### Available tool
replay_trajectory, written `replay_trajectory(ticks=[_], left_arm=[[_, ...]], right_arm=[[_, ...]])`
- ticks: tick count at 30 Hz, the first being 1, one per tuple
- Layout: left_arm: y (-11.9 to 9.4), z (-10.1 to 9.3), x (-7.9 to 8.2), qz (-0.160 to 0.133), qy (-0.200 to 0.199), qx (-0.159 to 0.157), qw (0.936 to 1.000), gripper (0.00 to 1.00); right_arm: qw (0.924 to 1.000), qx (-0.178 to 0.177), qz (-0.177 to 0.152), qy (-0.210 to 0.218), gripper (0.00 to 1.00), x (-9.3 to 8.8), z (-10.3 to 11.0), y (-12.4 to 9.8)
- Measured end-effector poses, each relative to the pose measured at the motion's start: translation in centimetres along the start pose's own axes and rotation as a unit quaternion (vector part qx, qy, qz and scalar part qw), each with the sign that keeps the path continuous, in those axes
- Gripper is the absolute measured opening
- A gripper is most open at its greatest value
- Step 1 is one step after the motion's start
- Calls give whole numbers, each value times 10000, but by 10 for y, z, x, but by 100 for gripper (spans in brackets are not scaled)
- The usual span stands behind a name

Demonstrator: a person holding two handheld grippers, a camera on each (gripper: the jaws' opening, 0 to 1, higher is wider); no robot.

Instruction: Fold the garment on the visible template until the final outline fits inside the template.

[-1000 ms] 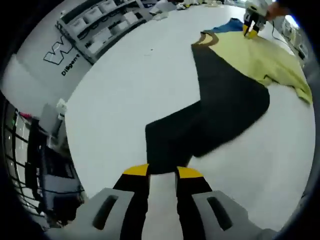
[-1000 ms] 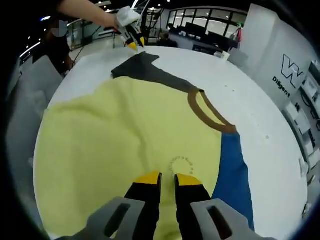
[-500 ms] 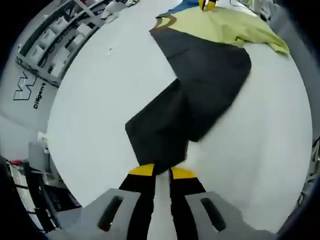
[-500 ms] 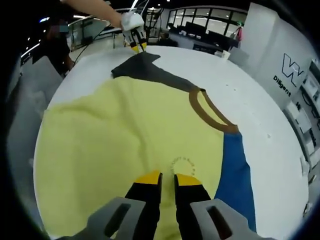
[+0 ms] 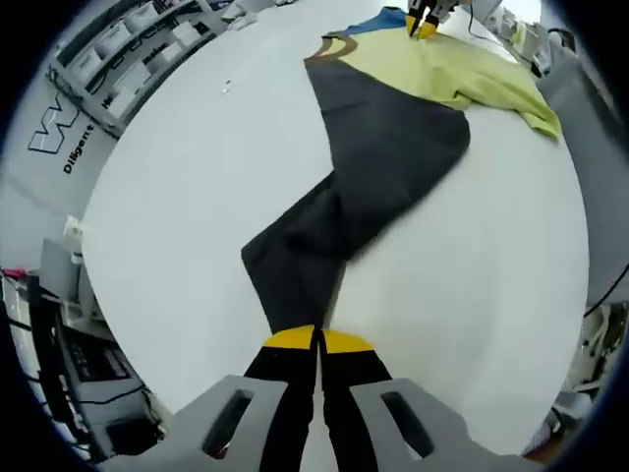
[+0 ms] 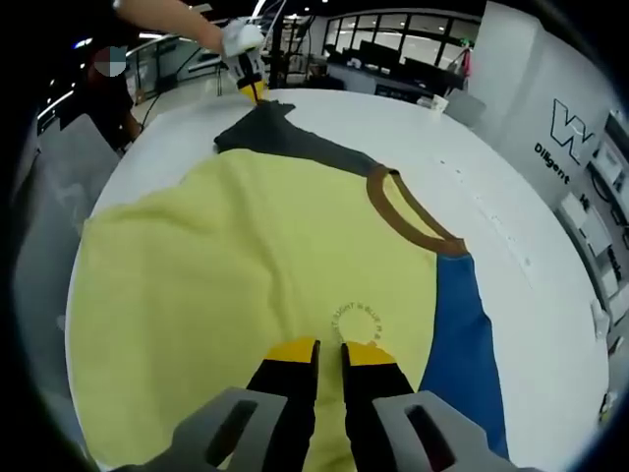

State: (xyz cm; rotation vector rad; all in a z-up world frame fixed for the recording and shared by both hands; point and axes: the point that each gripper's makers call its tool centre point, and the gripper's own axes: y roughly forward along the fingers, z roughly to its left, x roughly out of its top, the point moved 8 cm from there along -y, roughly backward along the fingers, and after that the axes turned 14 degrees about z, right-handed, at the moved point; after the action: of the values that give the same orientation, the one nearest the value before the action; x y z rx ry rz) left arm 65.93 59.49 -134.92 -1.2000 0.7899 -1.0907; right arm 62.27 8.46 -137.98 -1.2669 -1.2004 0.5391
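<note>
In the left gripper view, our left gripper (image 5: 319, 341) sits nearest, its yellow-tipped jaws pressed together on the cuff of the dark sleeve (image 5: 324, 241). We judge it holds that cuff, since the cloth runs straight into the tips. From there the sleeve stretches away along the white table (image 5: 177, 197), its long axis leading up and to the right toward the yellow body of the shirt (image 5: 462, 74). At the far end the brown collar (image 5: 334, 44) shows, and our right gripper (image 5: 423, 20) rests at the shirt's far edge.

In the right gripper view, our right gripper (image 6: 318, 351) is close over the yellow chest, its jaws a narrow gap apart beside a small ring of print (image 6: 359, 323). We cannot tell whether any cloth is pinched between them. The blue sleeve (image 6: 457, 344) lies just to the right, the collar (image 6: 408, 211) ahead, and the dark sleeve (image 6: 285, 138) beyond that, with the left gripper (image 6: 251, 84) at its tip.

The garment lies spread flat across the table; we cannot make out a template outline. The coming fold, as we judge it, turns on this line: the dark sleeve points from the left gripper straight at the body, so the left gripper, already at the cuff, would carry it along that axis over the yellow cloth.
</note>
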Motion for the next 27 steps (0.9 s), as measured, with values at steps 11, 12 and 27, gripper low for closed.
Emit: replay_trajectory(ticks=[11,12,27], left_arm=[[-56,-52,-20,70,-732,-942,9928,0],[-62,-57,-22,46,-899,-1138,9894,0],[-106,-61,-50,-403,-2508,-2521,9337,0]], right_arm=[[10000,8,1,42,1,1,-1,1],[10000,14,-1,68,1,1,-1,1],[9999,14,47,93,0,1,-1,2]])
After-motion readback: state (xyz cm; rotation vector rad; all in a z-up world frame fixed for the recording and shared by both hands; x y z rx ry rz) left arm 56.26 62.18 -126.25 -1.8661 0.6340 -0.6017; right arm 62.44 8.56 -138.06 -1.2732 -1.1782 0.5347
